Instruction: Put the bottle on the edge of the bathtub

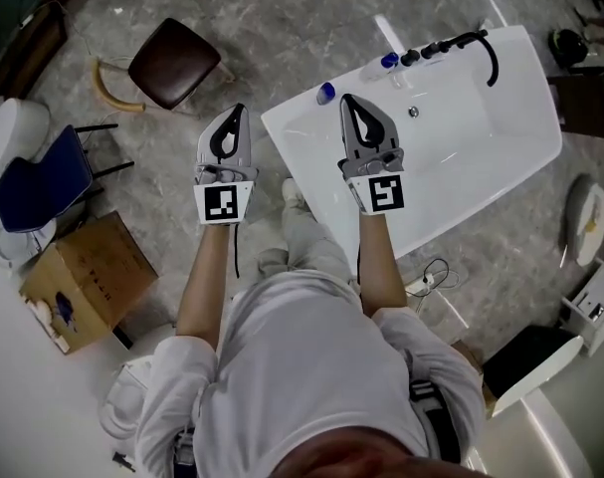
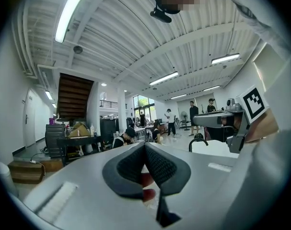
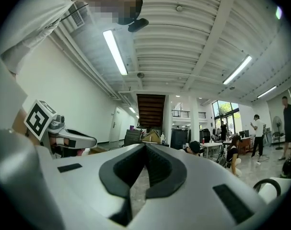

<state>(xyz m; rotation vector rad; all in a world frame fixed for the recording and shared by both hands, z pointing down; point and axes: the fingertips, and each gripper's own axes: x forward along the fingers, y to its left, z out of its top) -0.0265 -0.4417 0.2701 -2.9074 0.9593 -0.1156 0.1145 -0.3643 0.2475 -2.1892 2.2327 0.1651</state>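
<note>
Head view, hand-held grippers: left hand-held gripper (image 1: pixel 239 113) and right hand-held gripper (image 1: pixel 347 102) both closed and empty.
Head view, bottle: clear blue-capped bottle (image 1: pixel 379 66) seems to lie along the bathtub (image 1: pixel 520 118) rim by the faucet (image 1: pixel 451 46), to the upper right of the right one, which is nearer.
Head view, surroundings: blue cap (image 1: pixel 326 93) on the rim corner; stool (image 1: pixel 174 63) at upper left.
Left gripper view: jaws together, nothing gripped.
Right gripper view: jaws together, bottle out of frame.

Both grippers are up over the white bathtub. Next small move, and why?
Probably none on the bottle, just lower both. The left gripper and right gripper are shut and empty, and a blue-capped bottle already sits on the white bathtub's rim.
</note>
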